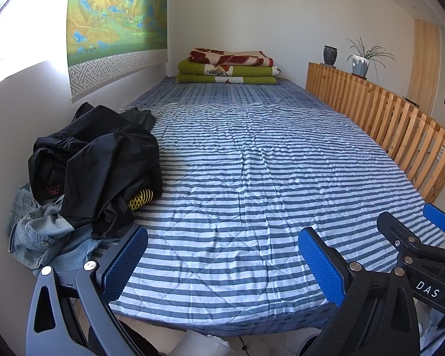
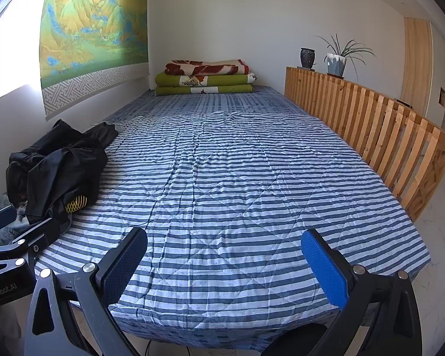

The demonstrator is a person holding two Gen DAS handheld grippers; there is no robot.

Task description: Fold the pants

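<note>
- Right now the left gripper (image 1: pixel 222 262) has its blue-padded fingers (image 1: pixel 322 268) spread wide, with nothing between them; it hangs over the near edge of the bed (image 1: pixel 252 178).
- Likewise the right gripper (image 2: pixel 224 264) is spread wide and holds nothing, above the same near edge, just to the right of the left one.
- Part of the right gripper shows at the far right of the left wrist view, and part of the left gripper at the lower left of the right wrist view, so the two sit side by side.
- Ahead and to the left of both grippers lies a heap of black clothes (image 1: pixel 98 160), crumpled against the wall; which piece is the pants cannot be told.
- A yellow mesh patch (image 1: pixel 140 199) peeks from the near side of the heap.
- Under the heap, closest to the left gripper's left finger, lies a crumpled denim garment (image 1: pixel 44 234).
- Straight ahead of both grippers the striped quilt (image 2: pixel 237 178) lies bare and wrinkled.
- Far ahead, at the end of the bed, folded blankets (image 1: pixel 228 66) are stacked.
- To the right runs a wooden slatted rail (image 2: pixel 370 127), with a dark vase (image 2: pixel 307 57) and a potted plant (image 2: pixel 336 59) on top.
- To the left hangs a landscape scroll (image 1: pixel 115 20) on the wall.
</note>
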